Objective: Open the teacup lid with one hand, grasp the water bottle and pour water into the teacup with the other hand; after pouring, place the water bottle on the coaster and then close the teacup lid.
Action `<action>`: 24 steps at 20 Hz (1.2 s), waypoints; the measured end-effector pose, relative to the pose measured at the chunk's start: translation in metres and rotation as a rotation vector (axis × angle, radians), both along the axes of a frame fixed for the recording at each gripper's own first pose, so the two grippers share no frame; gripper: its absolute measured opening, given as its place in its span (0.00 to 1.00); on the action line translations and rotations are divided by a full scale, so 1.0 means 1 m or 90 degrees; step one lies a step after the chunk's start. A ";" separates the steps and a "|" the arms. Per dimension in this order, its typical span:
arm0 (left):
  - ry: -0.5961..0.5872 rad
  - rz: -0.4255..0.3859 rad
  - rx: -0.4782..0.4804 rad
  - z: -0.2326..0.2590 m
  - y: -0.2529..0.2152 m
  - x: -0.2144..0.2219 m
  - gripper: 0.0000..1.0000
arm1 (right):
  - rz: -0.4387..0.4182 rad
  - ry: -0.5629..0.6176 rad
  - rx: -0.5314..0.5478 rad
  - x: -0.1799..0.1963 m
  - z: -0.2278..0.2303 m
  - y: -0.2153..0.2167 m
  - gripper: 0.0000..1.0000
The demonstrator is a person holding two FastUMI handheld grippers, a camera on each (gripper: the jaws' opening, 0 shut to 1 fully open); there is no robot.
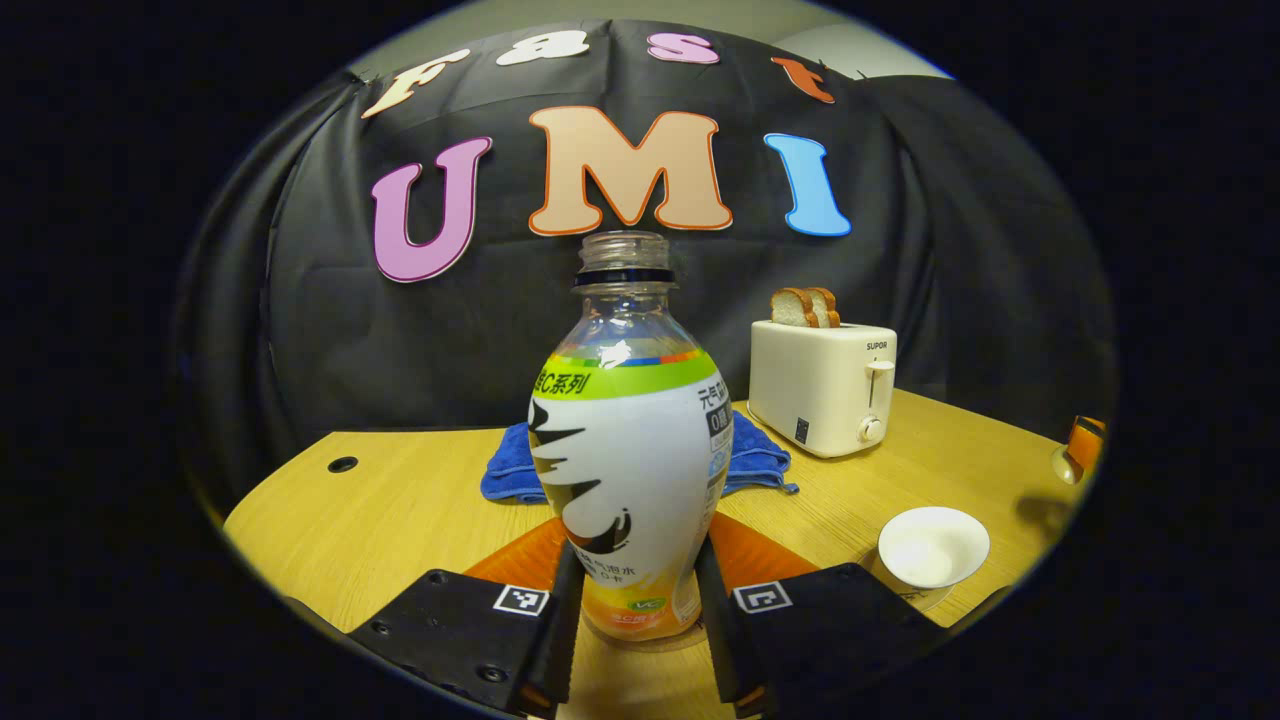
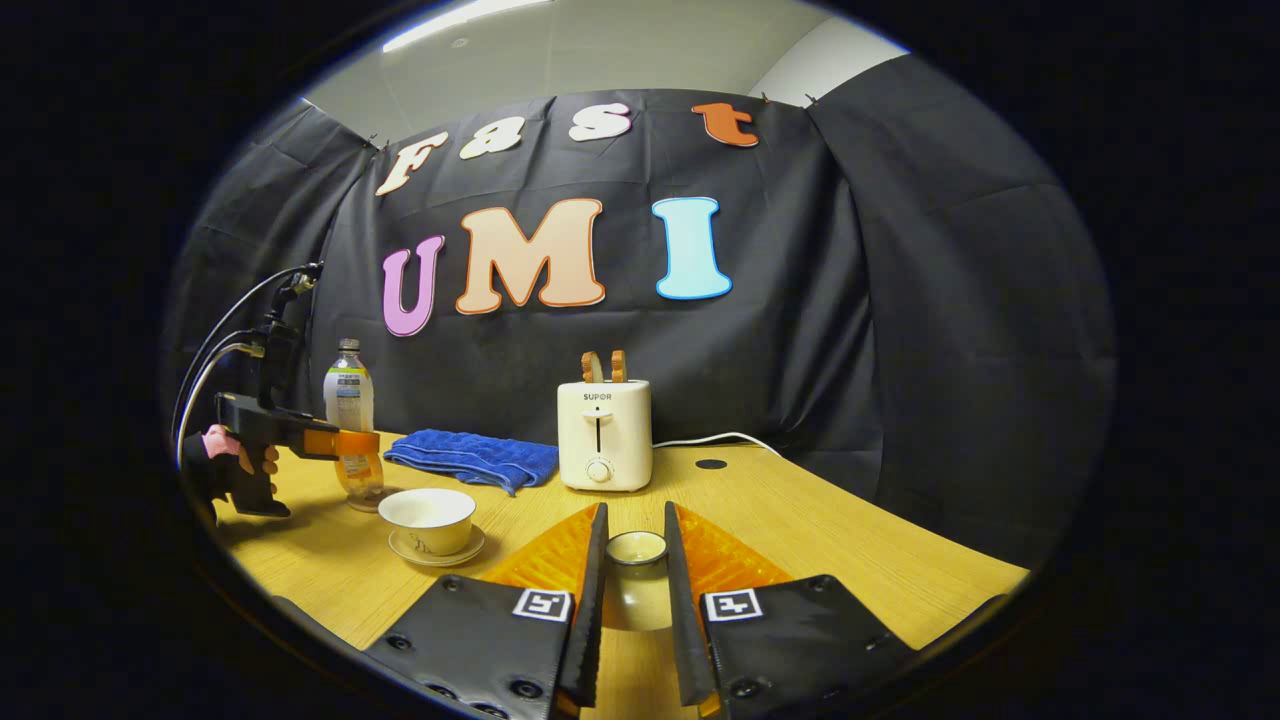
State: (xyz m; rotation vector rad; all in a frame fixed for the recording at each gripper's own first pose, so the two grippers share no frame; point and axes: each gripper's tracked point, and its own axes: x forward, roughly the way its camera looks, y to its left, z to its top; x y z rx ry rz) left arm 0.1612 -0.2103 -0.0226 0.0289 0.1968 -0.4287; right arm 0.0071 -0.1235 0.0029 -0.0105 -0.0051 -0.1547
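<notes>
Clear plastic, uncapped, the water bottle (image 1: 630, 440) stands upright on the wooden table (image 1: 380, 510), pinched low on its body between the fingers of the left gripper (image 1: 632, 640). Just beside it sits the open teacup (image 2: 428, 520) on its saucer (image 2: 437, 550). The right gripper (image 2: 636, 600) holds the teacup lid (image 2: 636, 548) by its knob between narrow-set fingers. Behind lie a blue towel (image 2: 472, 458) and a toaster (image 2: 603, 435) with bread.

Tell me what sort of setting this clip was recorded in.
Probably a staged recording booth set up like a kitchen or tea corner: a black cloth backdrop hangs behind a wooden table holding a toaster with bread, a blue towel and a teacup.
</notes>
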 end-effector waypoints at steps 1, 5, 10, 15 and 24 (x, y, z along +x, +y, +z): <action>0.001 0.002 0.002 -0.003 0.000 0.002 0.52 | 0.000 0.000 0.000 0.001 0.000 0.000 0.34; 0.002 0.002 0.001 -0.006 0.000 0.005 0.53 | -0.001 0.000 0.000 0.001 0.000 0.000 0.34; 0.006 -0.003 0.003 -0.009 -0.003 0.005 0.55 | -0.002 0.000 0.000 0.000 0.000 -0.001 0.34; 0.007 0.001 0.009 -0.012 -0.001 0.006 0.65 | -0.005 0.000 0.000 0.001 0.001 -0.002 0.34; 0.007 0.008 -0.009 -0.010 0.005 -0.008 0.94 | -0.006 0.000 0.000 0.000 0.001 -0.001 0.34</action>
